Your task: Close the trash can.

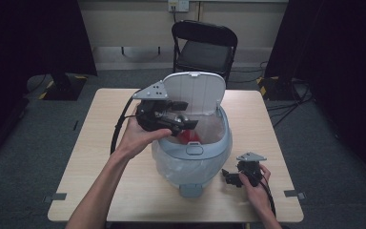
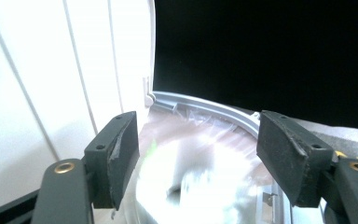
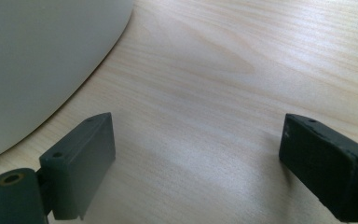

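Nearest the lens in the high view, we see two forearms rising from the bottom edge, each hand carrying one gripper. Our right gripper sits low at lower right, on the wooden table, just beside the bin's base, its jaws apart with nothing between them. Our left gripper hovers at centre frame over the mouth of one pedal bin, jaws spread and empty. One white lid stands raised behind it. One clear liner bag drapes over the rim, and one red item lies inside the bin, below the left gripper; we cannot tell what it is. One black folding chair stands beyond the table at upper centre.

From the left gripper view, two black jaws stand wide, nothing between them; the ribbed lid fills the left, the grey rim curves across the middle, and the blurred liner shows below.

From the right gripper view, two jaws stand wide over bare wood, with the bin's pale wall at upper left.
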A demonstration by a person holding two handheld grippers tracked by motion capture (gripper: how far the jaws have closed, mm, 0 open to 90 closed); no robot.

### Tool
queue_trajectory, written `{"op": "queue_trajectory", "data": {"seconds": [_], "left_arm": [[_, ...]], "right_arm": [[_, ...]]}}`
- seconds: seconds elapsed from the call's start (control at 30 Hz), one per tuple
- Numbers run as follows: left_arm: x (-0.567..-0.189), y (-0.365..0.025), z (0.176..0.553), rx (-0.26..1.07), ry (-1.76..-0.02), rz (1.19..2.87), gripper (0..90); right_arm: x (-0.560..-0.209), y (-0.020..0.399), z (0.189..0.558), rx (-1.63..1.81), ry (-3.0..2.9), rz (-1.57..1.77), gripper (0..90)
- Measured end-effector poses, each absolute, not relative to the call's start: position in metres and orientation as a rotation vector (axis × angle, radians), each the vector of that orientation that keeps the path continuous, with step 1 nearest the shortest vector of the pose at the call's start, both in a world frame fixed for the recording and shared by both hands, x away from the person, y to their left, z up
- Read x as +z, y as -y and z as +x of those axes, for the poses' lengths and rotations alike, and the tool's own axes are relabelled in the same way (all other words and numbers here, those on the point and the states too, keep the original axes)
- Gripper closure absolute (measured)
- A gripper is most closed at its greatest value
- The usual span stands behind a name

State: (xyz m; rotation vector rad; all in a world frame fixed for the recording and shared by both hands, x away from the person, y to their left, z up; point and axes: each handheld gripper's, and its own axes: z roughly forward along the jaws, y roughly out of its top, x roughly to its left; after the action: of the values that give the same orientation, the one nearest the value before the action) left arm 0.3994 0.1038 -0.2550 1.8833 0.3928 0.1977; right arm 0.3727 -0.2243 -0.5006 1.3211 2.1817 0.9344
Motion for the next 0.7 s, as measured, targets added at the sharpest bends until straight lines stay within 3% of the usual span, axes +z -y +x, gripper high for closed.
{"op": "queue_trajectory", "data": {"seconds": [0.7], "left_arm": [[-0.265,-0.196,0.411,0.343,-0.615,1.727,36.8]], "right_arm": [[-0.501,0.224,0.372,0.932,-2.179,1.321,9.4]]}}
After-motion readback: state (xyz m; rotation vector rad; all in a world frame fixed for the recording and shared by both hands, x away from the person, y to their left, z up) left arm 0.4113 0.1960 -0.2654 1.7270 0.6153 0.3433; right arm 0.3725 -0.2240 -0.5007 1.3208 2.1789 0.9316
